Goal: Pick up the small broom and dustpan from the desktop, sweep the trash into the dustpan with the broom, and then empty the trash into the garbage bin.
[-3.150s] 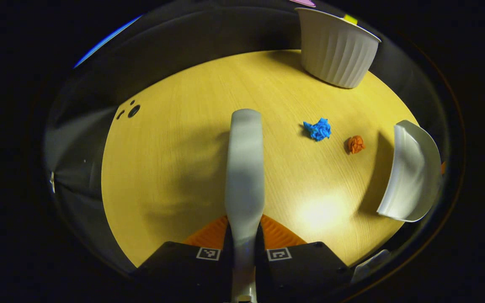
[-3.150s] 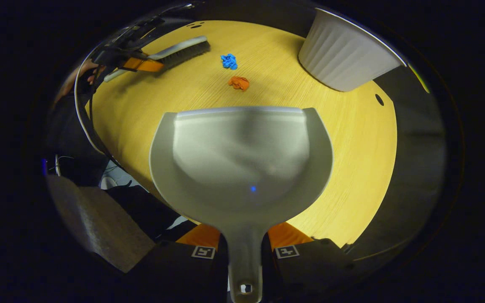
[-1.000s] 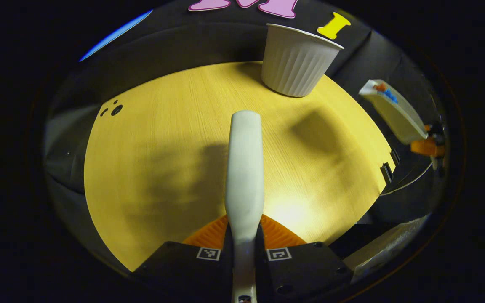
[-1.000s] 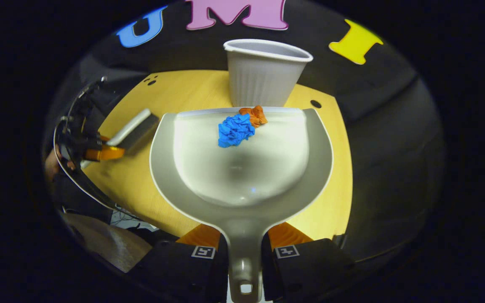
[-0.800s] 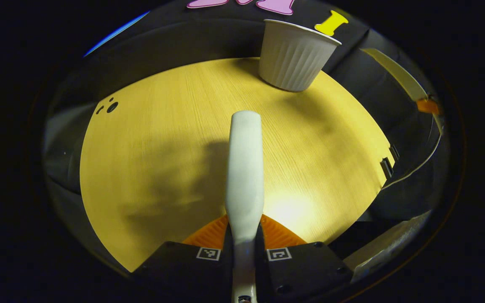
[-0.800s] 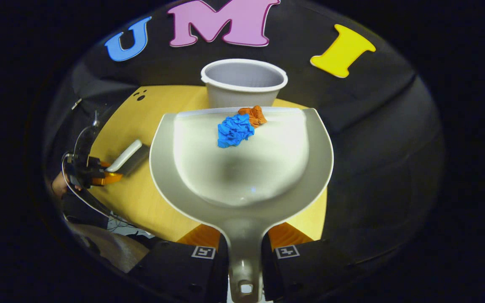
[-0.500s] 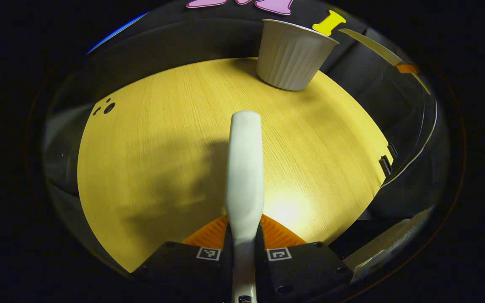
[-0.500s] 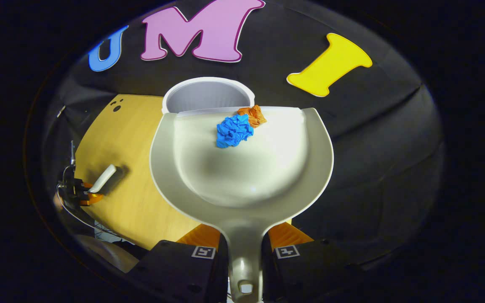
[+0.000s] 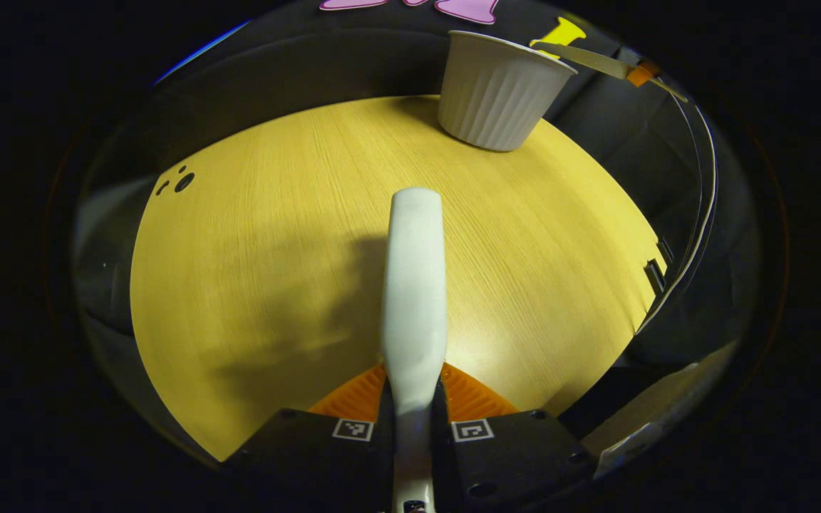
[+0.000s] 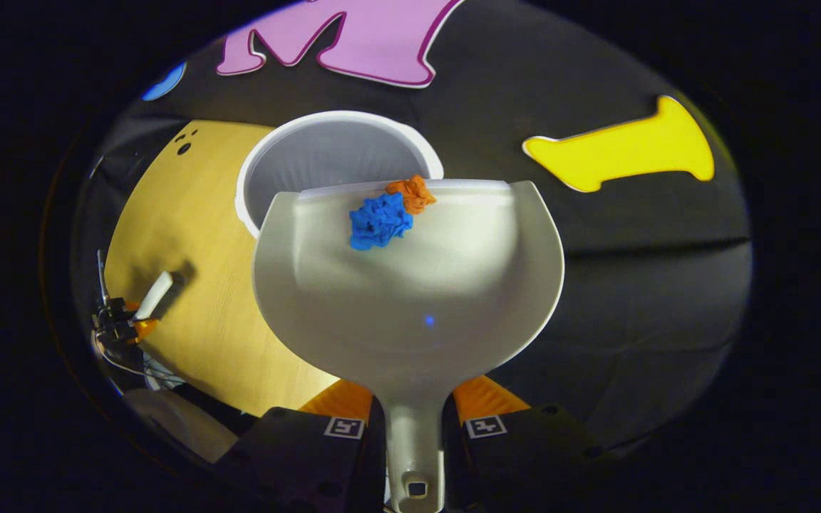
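Dustpan (image 10: pixel 410 299) fills the centre of the right gripper view, its handle clamped between both fingers of the right gripper (image 10: pixel 414 427) at the bottom. A blue paper wad (image 10: pixel 380 221) and an orange paper wad (image 10: pixel 410 193) sit touching each other at the pan's front lip, which overlaps the open mouth of the white ribbed garbage bin (image 10: pixel 332 164) in the upper middle. In the left gripper view, the left gripper (image 9: pixel 414 420) is closed on the small broom (image 9: pixel 414 285), held above the yellow desktop (image 9: pixel 254 235).
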A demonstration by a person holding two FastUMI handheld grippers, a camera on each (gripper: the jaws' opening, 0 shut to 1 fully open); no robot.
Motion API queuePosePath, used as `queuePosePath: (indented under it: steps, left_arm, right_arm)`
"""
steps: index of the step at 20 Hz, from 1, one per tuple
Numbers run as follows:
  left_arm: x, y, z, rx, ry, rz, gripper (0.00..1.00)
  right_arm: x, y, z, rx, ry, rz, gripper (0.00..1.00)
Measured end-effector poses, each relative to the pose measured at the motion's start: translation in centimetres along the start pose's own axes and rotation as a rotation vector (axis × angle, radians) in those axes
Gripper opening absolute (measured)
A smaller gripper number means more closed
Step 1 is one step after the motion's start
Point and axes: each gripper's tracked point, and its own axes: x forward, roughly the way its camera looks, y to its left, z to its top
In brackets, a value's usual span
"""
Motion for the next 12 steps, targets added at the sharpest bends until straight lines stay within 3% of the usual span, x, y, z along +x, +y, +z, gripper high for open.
queuePosePath:
  steps: [3,12]
  left_arm:
    - [-0.1,0.1,-0.2,-0.01,0.001,-0.003,0.25]
    - [-0.2,0.2,-0.2,-0.03,0.003,0.0,0.25]
  right_arm:
    - [-0.3,-0.1,0.8,-0.031,0.099,0.02,0.37]
    - [-0.1,0.0,1.3,-0.054,0.135,0.036,0.36]
